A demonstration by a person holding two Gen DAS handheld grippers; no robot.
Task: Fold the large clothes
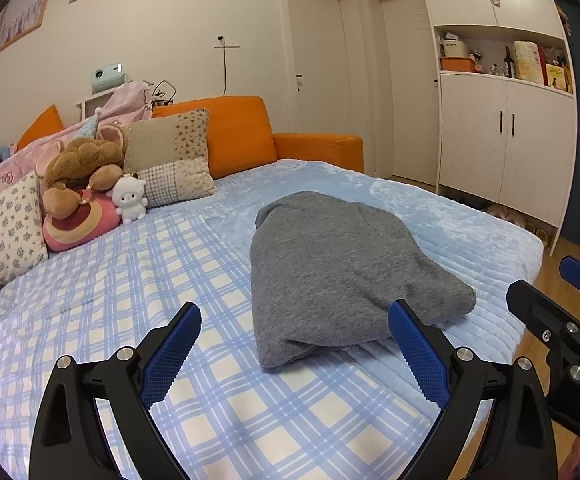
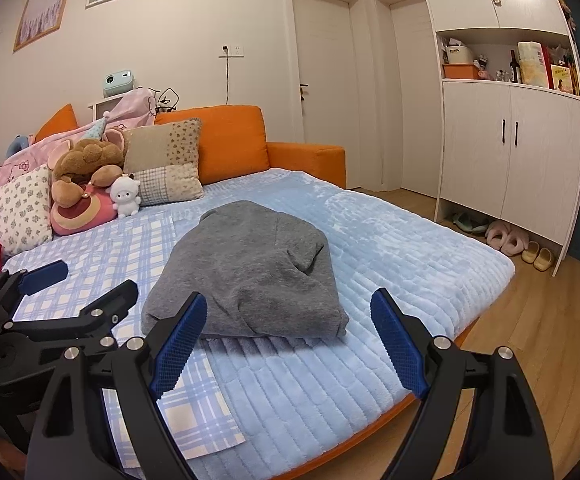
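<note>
You are looking at a grey knitted garment already gathered into a compact folded bundle, lying on the pale blue quilted bed cover; it looks nearly done, perhaps needing one last tidy. Your left gripper and right gripper are both hovering just short of the bundle's near edge, fingers spread wide and holding nothing. Beyond the bundle's right side the bed edge is dropping to wooden floor; left of it, checked sheet is lying free.
</note>
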